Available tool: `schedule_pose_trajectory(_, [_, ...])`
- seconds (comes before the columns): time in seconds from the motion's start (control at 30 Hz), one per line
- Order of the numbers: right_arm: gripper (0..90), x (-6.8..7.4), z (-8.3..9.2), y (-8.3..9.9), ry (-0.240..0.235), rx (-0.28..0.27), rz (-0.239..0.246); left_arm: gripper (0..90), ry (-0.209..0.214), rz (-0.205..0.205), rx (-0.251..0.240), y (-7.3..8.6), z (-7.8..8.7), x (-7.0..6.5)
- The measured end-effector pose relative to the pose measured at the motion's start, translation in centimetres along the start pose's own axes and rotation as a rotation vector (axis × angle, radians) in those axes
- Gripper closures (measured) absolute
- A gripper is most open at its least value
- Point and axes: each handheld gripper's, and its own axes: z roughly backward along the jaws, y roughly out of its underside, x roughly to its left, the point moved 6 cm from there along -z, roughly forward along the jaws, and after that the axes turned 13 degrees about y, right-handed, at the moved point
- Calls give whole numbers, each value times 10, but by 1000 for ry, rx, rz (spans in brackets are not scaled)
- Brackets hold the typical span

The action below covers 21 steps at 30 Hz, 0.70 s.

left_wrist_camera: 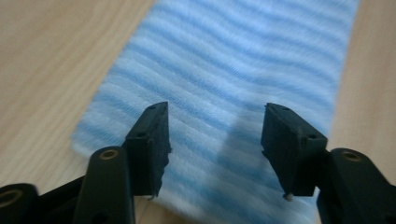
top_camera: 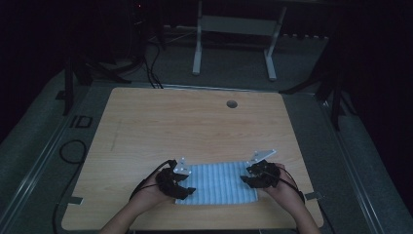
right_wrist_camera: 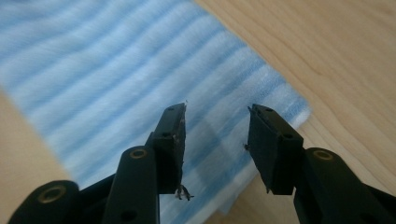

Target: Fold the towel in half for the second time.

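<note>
Readable text: one mark, the letters "ID".
Carrier: dark floor [top_camera: 58, 141], pale outlined letters [top_camera: 81, 122].
Place: just off the left edge of the wooden table [top_camera: 195, 122], near its far left corner.
Tabletop: no lettering legible.
Striped blue cloth [top_camera: 219, 183]: stripes, no label or tag legible.
Gripper views: no brand or number legible.

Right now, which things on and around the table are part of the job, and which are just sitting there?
Part of the job:
- striped blue cloth, flat on the table
- left gripper, jaws apart over the cloth's left end
- right gripper, jaws apart over its right end

Just sitting there:
- wooden table
- round hole in the tabletop
- white frame behind the table
- black cables on the floor
</note>
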Motion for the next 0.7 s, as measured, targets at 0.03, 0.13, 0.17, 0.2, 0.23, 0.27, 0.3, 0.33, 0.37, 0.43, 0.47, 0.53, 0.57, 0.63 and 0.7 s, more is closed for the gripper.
schedule_pose_trajectory(0.03, [558, 0, 0, 0, 0, 0, 0, 411, 0, 0, 0, 0, 0, 0])
schedule_pose_trajectory(0.13, [537, -5, -19, 3, -1, 38, -15, 406, 0, 9, 12, 1, -9, 11])
schedule_pose_trajectory(0.17, [526, -5, -22, 3, -4, 42, -12, 401, 0, 9, 12, 1, -9, 11])
schedule_pose_trajectory(0.2, [518, -4, -26, 4, -8, 49, -11, 379, -7, 4, 10, 1, -10, 16])
schedule_pose_trajectory(0.23, [518, -4, -26, 4, -8, 49, -11, 368, -7, 4, 10, 1, -10, 16])
schedule_pose_trajectory(0.27, [516, -4, -28, 3, -9, 42, -14, 368, -29, 8, 4, 2, -9, 23])
schedule_pose_trajectory(0.3, [503, -6, -31, 0, -18, 37, -29, 339, -26, 21, 1, 3, -9, 27])
schedule_pose_trajectory(0.33, [497, -7, -32, -2, -17, 35, -35, 328, -27, 25, -1, 3, -8, 30])
schedule_pose_trajectory(0.37, [485, -7, -34, -3, -18, 32, -41, 327, -29, 29, 0, 4, -6, 34])
schedule_pose_trajectory(0.43, [477, -8, -38, -7, -18, 31, -45, 327, -36, 26, 6, 4, -5, 39])
schedule_pose_trajectory(0.47, [477, -8, -39, -9, -17, 33, -44, 327, -42, 27, 12, 4, -4, 41])
schedule_pose_trajectory(0.53, [476, -8, -42, -14, -12, 33, -36, 327, -51, 23, 21, 3, -3, 46])
schedule_pose_trajectory(0.57, [475, -8, -44, -16, -14, 36, -28, 327, -52, 26, 26, 3, -2, 49])
schedule_pose_trajectory(0.63, [474, -10, -48, -22, -17, 48, -26, 327, -60, 38, 23, 2, -1, 54])
schedule_pose_trajectory(0.7, [473, -12, -52, -28, -19, 55, -27, 327, -61, 47, 20, 1, 0, 60])
